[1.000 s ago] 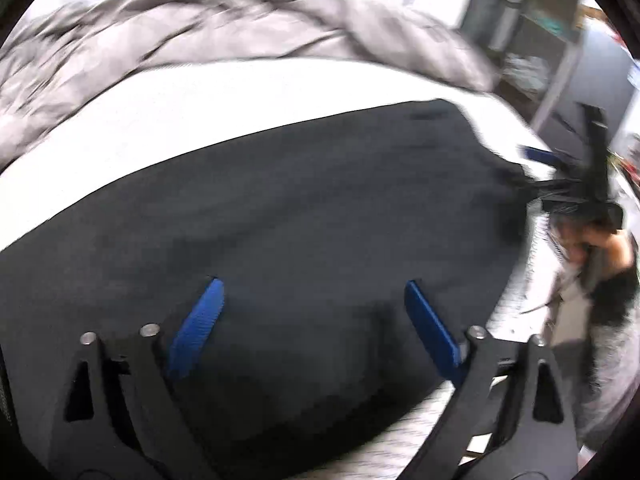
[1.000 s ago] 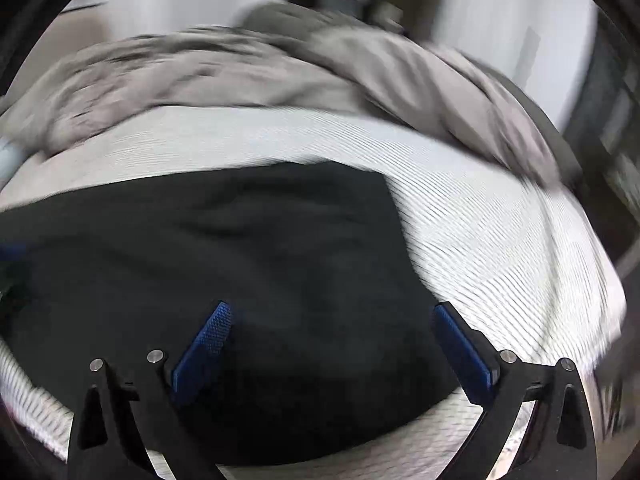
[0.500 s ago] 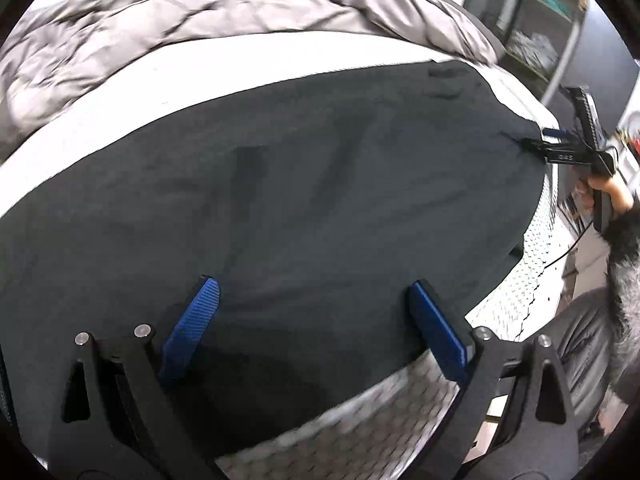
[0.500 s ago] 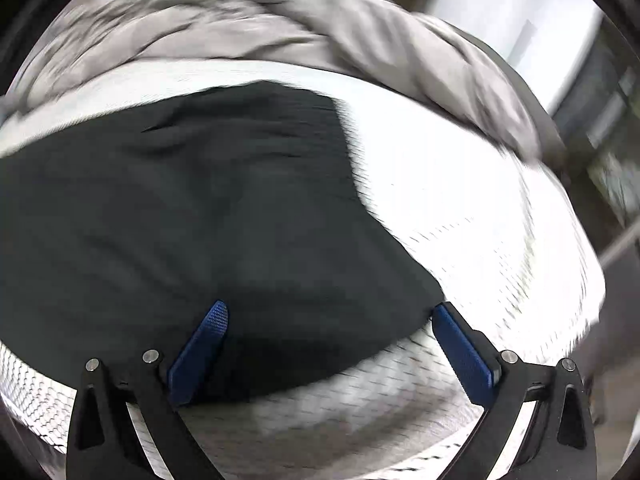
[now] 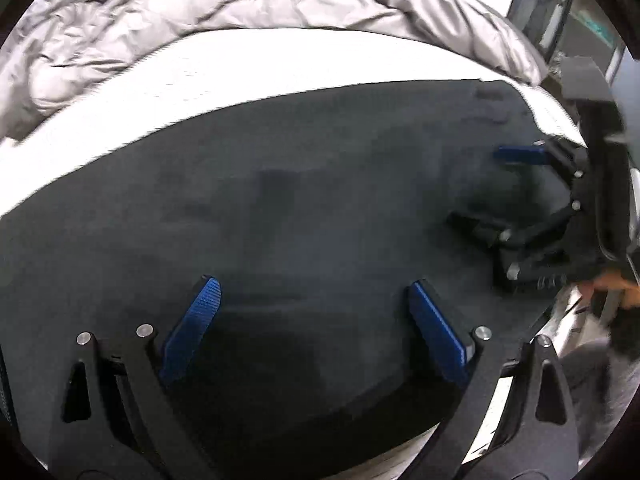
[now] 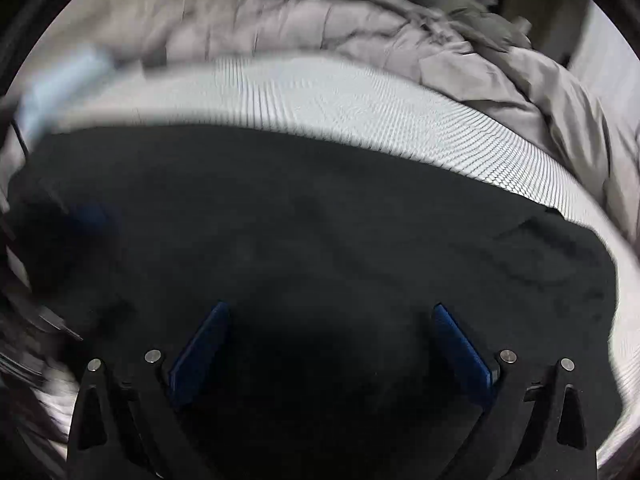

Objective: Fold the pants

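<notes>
Black pants [image 5: 300,208] lie spread flat on a white textured mattress [image 5: 248,68]; the same pants [image 6: 320,232] fill most of the right wrist view. My left gripper [image 5: 314,292] hovers open over the near part of the fabric, nothing between its blue pads. The right gripper [image 5: 480,188] shows at the right of the left wrist view, open, over the pants' right end. From its own camera my right gripper [image 6: 332,316] stands open above the dark cloth, holding nothing.
A crumpled grey duvet [image 5: 208,4] is heaped along the far side of the mattress [image 6: 360,100], seen also as the duvet [image 6: 460,52] in the right wrist view. Shelving [image 5: 576,20] stands at the far right. A hand [image 5: 616,284] grips the right tool.
The right gripper has swung in over the pants from their right edge and now points across them. The left gripper has shifted slightly; both stay open.
</notes>
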Available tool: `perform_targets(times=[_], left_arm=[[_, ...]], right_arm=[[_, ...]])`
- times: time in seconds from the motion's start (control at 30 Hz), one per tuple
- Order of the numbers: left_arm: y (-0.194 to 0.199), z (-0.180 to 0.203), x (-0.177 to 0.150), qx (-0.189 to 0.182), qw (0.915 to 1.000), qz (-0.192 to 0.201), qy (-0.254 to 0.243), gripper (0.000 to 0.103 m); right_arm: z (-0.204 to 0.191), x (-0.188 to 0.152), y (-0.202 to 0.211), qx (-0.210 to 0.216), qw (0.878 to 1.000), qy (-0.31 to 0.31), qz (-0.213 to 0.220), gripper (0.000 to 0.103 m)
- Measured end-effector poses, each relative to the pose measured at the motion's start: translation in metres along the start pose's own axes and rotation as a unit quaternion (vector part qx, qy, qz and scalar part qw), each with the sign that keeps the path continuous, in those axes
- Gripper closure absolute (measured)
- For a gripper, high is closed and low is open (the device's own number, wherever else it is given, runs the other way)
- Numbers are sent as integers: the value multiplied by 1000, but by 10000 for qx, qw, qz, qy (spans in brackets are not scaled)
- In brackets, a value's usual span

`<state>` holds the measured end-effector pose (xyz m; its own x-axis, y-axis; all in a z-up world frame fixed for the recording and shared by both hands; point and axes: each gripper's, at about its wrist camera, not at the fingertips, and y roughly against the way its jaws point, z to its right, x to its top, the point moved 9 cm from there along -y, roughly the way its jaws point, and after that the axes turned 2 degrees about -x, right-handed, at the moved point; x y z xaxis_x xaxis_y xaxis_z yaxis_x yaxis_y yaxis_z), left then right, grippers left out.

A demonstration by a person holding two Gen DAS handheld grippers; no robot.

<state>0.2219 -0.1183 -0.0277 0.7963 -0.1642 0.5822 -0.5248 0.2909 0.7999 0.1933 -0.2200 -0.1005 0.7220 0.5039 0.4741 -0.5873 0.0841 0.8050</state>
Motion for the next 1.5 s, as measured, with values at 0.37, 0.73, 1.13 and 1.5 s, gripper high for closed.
perform_targets(times=[0.37,0.73,1.13,1.5], left_arm=[[73,-186,-80,1030,9899,403,891,8],[31,-134,-22,481,9967,95,641,13],[45,-199,-29,898,9822,93,1647,32],[-15,-182,29,605,9847,-233,1619,60]], right_arm=[[110,-47,10,-719,9903,-1163,-235,1],[-92,61,25,1352,9904,71,290,1],[-5,68,-29,-556,9975,-280,-325,1],[-142,113,-23,568,9936,966,131,3]])
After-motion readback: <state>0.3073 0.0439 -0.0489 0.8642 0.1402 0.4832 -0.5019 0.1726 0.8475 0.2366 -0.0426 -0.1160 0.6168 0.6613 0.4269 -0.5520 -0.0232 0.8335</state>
